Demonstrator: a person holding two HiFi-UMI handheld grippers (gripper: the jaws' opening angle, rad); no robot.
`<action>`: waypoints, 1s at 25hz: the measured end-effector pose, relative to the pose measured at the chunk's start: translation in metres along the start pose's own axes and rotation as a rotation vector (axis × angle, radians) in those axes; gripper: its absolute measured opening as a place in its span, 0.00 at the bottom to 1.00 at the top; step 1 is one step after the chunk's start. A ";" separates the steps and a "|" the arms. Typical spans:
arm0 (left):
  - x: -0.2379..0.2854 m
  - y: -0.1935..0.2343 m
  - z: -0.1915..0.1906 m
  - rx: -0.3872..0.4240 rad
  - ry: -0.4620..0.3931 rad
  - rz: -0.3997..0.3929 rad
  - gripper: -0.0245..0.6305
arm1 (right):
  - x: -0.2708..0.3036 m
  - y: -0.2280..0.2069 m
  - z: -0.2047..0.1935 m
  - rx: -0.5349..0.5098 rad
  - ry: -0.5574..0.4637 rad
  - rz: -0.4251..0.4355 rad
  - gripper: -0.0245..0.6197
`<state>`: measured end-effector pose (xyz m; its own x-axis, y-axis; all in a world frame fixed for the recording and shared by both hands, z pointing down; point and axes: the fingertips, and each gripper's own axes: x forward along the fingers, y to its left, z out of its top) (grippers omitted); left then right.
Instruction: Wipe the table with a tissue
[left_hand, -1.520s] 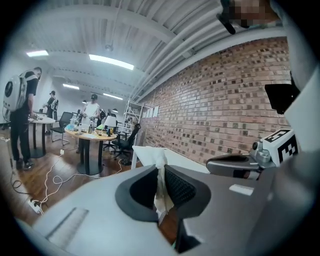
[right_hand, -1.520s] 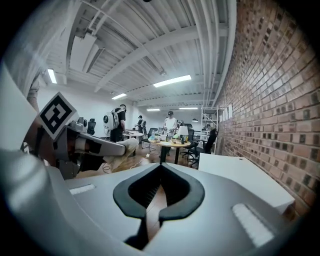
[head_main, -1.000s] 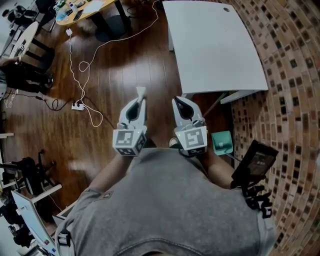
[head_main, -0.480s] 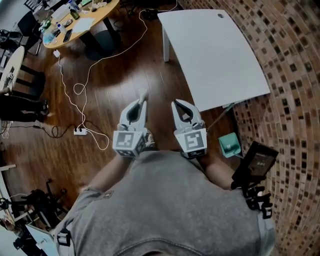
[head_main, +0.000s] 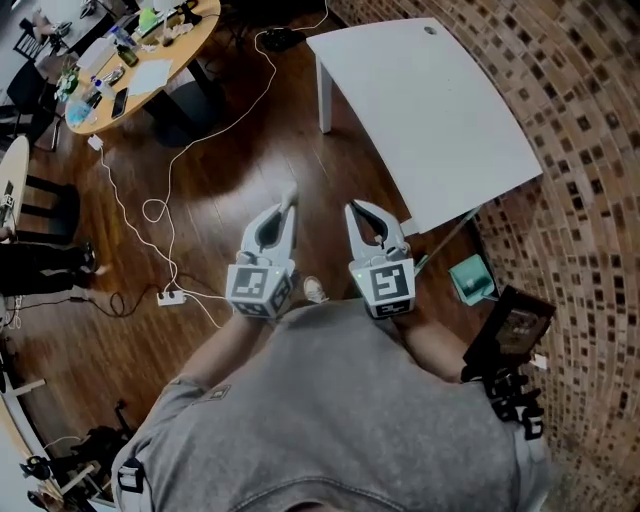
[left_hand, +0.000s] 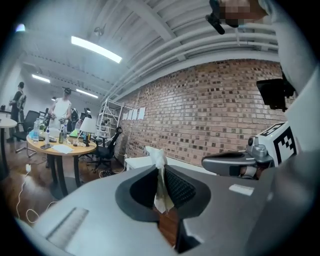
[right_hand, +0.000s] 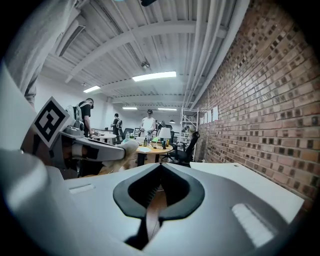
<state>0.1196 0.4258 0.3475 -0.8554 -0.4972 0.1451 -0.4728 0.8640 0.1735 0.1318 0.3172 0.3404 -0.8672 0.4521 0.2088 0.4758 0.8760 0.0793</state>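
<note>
The left claw (left_hand: 161, 175) has its jaws clamped on a white tissue (left_hand: 156, 156), which projects above the tips. A white table (left_hand: 136, 162) stands beyond, beside a brick wall (left_hand: 200, 120).

Head camera: high above the person's shoulders, looking steeply down on the left gripper (head_main: 284, 210) and right gripper (head_main: 357, 211). A white table (head_main: 430, 100) lies ahead of the right gripper.

Left gripper camera: low behind its own jaws, facing forward and roughly level. The jaws and the tissue (left_hand: 160, 187) between them fill the near foreground, and the right gripper shows at its right.

Right gripper camera: set the same way, with the left gripper close at its left.

All three views share the white table, a round wooden table (head_main: 140, 60) far ahead and the brick wall (head_main: 580, 150).
</note>
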 end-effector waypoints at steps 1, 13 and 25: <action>0.004 0.002 0.002 -0.006 0.003 -0.015 0.08 | 0.002 -0.001 0.001 0.000 0.000 -0.012 0.06; 0.122 0.007 0.013 0.005 0.052 -0.145 0.08 | 0.054 -0.101 -0.016 0.067 0.064 -0.178 0.06; 0.272 -0.014 0.043 0.013 0.049 -0.264 0.08 | 0.109 -0.228 -0.002 0.107 0.053 -0.311 0.06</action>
<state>-0.1156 0.2820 0.3426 -0.6911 -0.7083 0.1439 -0.6808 0.7048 0.1993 -0.0713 0.1666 0.3468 -0.9583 0.1537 0.2410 0.1692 0.9846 0.0450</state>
